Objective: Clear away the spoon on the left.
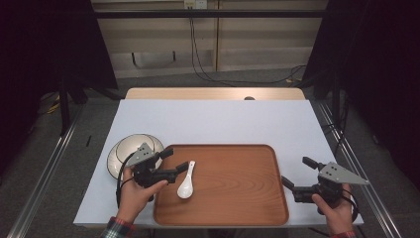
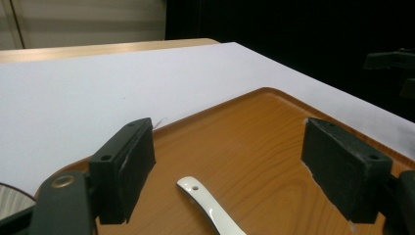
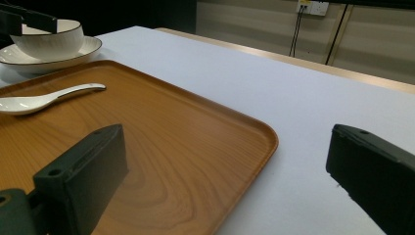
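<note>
We see the left tongs (image 1: 175, 163) hovering over the left edge of the tray (image 1: 237, 198), their jaws spread wide with the spoon (image 1: 186, 184) lying loose between them. The spoon rests flat on the tray near that left edge, its handle pointing toward the far edge of the desk (image 1: 223, 119) and its bowl end toward us; from the left gripper view the handle (image 2: 208, 205) sits clear of both pads, touching neither. Just beside the tray, near the desk's left edge, we find a bowl (image 1: 133, 145) standing on a plate (image 1: 115, 161). The right tongs (image 1: 299, 172) wait at the tray's right edge, jaws apart and holding nothing; in the right gripper view one jaw hangs over the tray's wood and the other over the white desk. A hand grips each tool from the near edge.
</note>
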